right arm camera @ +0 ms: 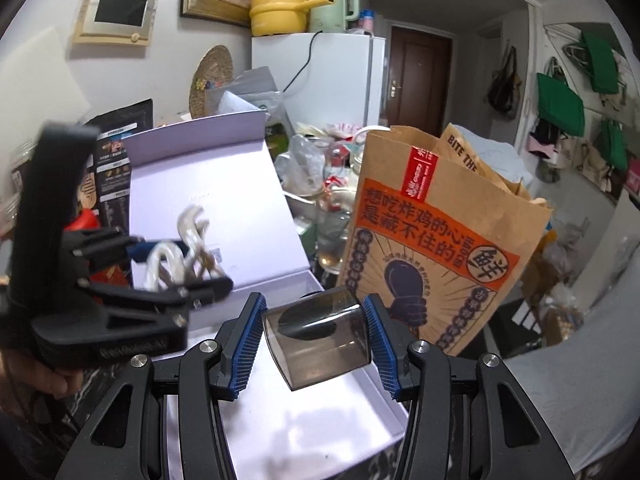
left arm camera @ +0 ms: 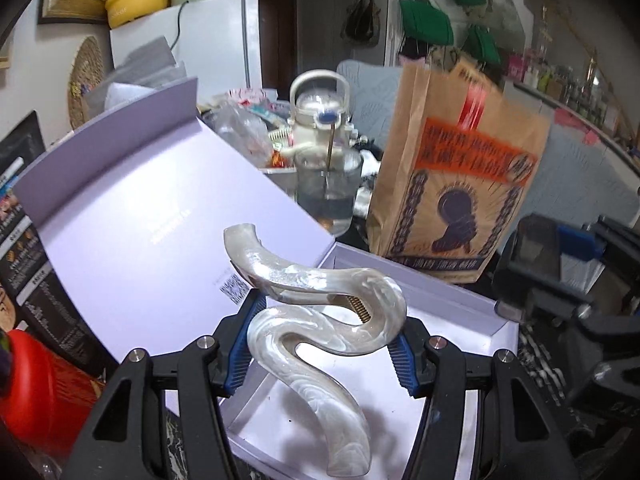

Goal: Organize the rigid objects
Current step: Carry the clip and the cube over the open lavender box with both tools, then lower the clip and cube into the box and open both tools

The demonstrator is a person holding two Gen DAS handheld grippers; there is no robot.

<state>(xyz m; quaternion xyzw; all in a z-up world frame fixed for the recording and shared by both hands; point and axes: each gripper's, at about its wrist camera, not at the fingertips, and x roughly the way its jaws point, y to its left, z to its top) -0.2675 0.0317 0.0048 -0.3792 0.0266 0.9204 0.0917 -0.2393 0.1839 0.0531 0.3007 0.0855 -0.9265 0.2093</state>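
My left gripper [left arm camera: 324,344] is shut on a pearly white wavy hair claw clip [left arm camera: 320,320], held over the open lilac box [left arm camera: 460,300]. The clip's spring shows near the right pad. My right gripper [right arm camera: 316,344] is shut on a smoky translucent plastic cup-like piece [right arm camera: 320,332], also above the lilac box [right arm camera: 280,420]. In the right wrist view the left gripper [right arm camera: 176,268] appears at the left, with the white clip [right arm camera: 188,248] between its fingers. The box lid [left arm camera: 132,216] stands raised behind.
A brown paper bag [left arm camera: 460,184] with orange print stands to the right of the box. A glass jar with liquid [left arm camera: 328,192] and a white kettle [left arm camera: 320,120] sit behind. A red object [left arm camera: 36,392] and dark printed packaging lie left. A white fridge stands at the back.
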